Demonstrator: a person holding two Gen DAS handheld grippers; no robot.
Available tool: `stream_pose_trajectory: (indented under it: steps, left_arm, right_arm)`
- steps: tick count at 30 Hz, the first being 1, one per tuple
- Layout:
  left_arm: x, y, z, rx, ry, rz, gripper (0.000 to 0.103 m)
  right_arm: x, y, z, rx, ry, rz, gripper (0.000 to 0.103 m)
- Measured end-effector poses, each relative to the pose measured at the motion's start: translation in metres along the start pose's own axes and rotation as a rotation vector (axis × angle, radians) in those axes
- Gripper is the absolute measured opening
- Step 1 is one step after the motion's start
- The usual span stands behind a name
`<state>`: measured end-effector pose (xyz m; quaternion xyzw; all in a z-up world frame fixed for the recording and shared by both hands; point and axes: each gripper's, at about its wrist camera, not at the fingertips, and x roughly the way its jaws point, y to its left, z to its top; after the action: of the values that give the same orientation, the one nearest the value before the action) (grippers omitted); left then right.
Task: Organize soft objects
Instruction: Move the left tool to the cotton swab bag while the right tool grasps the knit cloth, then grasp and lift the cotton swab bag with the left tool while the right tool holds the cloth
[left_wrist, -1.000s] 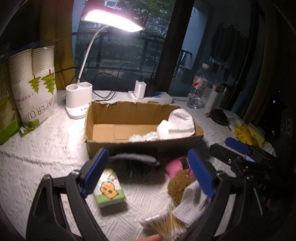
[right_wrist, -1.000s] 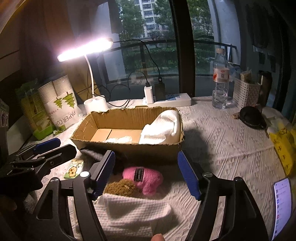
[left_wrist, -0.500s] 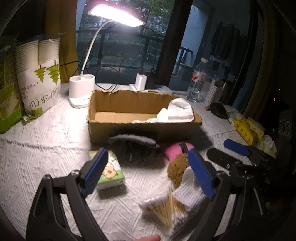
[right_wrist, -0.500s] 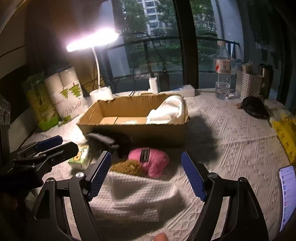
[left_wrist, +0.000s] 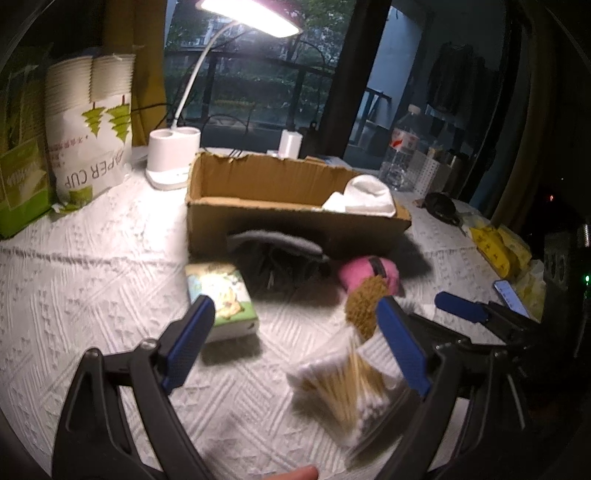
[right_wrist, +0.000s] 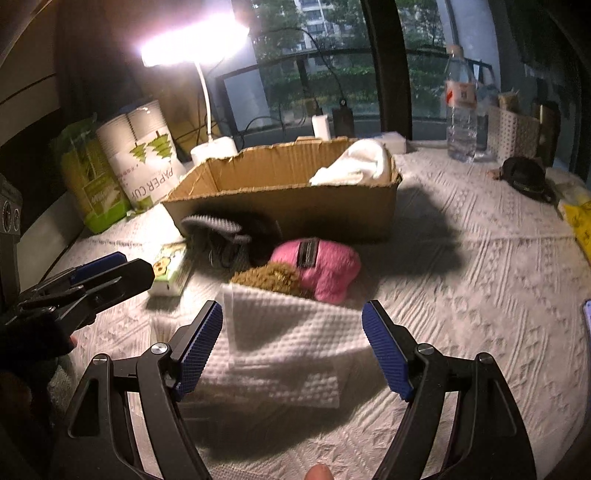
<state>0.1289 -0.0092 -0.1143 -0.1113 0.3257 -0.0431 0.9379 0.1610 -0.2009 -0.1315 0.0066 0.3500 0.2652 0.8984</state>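
- Dusk outside the window, and a white gooseneck desk lamp lights a desk covered in a white embossed cloth.
- At the back stands a long, open brown cardboard box; a folded white cloth already lies in its right end, so the box looks like the collecting place.
- Just in front of the box lie the loose soft things: a dark grey knitted item, a pink plush pouch with a dark label, a brown fuzzy ball touching the pouch, and a white waffle-textured towel lying nearest, folded in layers.
- To the left are a small green-and-white tissue pack with a cartoon print and a clear bag of wooden cotton swabs.
- Right gripper: its fingers are spread wide on either side of the towel, pinching nothing.
- Left gripper: fingers likewise spread and empty, over the cloth between the tissue pack and the swab bag.
- Handling, as a judgement: the towel should be light, limp and grippy rather than slippery. A pinch at one edge would probably let the layers unfold and trail.
- Better to close across the thick folded middle, catching all layers together.
- The plush pouch and the fuzzy ball would squash under the fingers, so a hold across their bulk suits.
- The swab bag looks slick and its contents loose.
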Motion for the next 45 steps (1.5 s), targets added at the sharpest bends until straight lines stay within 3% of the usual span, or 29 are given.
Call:
stream_pose_trajectory:
  steps: [10,13,15,22,24,29,37,45]
  left_arm:
    - [0.004,0.006,-0.008,-0.012,0.018,0.007,0.091]
    - [0.005,0.006,-0.011,-0.014,0.026,0.009,0.091]
    - [0.005,0.006,-0.011,-0.013,0.029,0.009,0.091]
    - [0.005,0.003,-0.014,-0.008,0.045,0.009,0.091]
    - [0.005,0.001,-0.015,-0.002,0.052,0.008,0.091]
    - [0.009,-0.010,-0.018,0.023,0.070,-0.002,0.091]
    - [0.024,-0.034,-0.028,0.082,0.140,-0.008,0.091]
    - [0.038,-0.044,-0.035,0.121,0.205,0.043,0.091]
  right_arm:
    - [0.014,0.005,-0.004,-0.021,0.060,0.004,0.081]
    - [0.015,0.008,-0.005,-0.035,0.071,0.009,0.075]
    - [0.017,0.010,-0.006,-0.048,0.087,0.016,0.058]
    - [0.016,0.015,-0.008,-0.093,0.089,0.035,0.035]
    - [0.012,0.013,-0.008,-0.092,0.079,0.042,0.024]
    - [-0.003,0.002,-0.008,-0.064,0.041,0.043,0.011]
    - [-0.021,-0.019,-0.003,-0.023,-0.031,0.007,0.009]
    - [-0.025,-0.026,-0.006,-0.011,-0.039,0.020,0.009]
